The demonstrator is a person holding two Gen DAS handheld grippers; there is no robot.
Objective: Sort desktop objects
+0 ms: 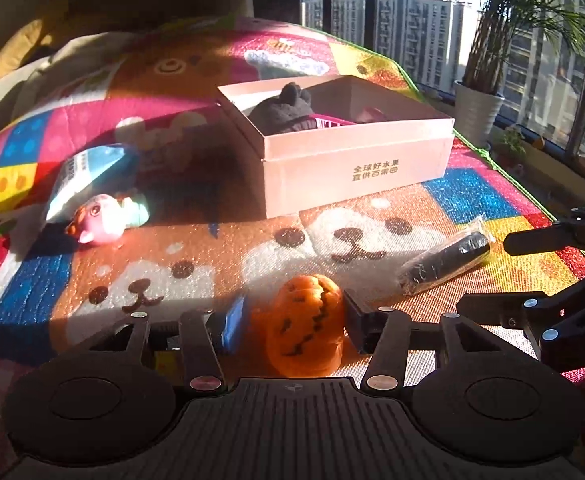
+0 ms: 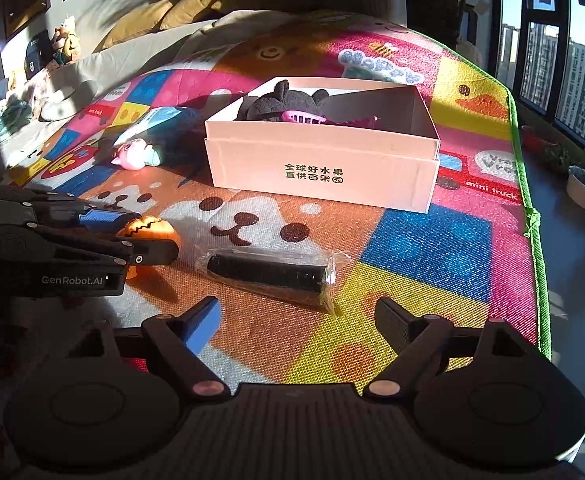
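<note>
in the left wrist view we see our left gripper (image 1: pixel 292 320) with its fingers on either side of the orange soft pumpkin toy with a black carved face (image 1: pixel 304 320); the blue pad (image 1: pixel 234 322) and the black pad (image 1: pixel 358 326) touch its flanks, so we judge it clamped. the pumpkin sits on the colourful cartoon play mat (image 1: pixel 172 248), and the open pale pink cardboard box (image 1: pixel 356 160) lies straight ahead of the fingers, well apart. in this view we count one pumpkin, one box, one black cylinder in clear wrap (image 1: pixel 444 262) off to the right, one pink squishy animal toy (image 1: pixel 100 220) and one blue-and-white snack packet (image 1: pixel 88 178) to the left, and one dark grey plush (image 1: pixel 284 114) inside the box

in the right wrist view our right gripper (image 2: pixel 296 320) hangs with fingers wide apart, holding nothing. the wrapped cylinder (image 2: pixel 268 274) lies just ahead of them, its long axis crosswise to the fingers, tilting down to the right. we judge the right hand nearer it, so a grasp across its narrow width suits. the box (image 2: pixel 324 176) sits beyond
</note>
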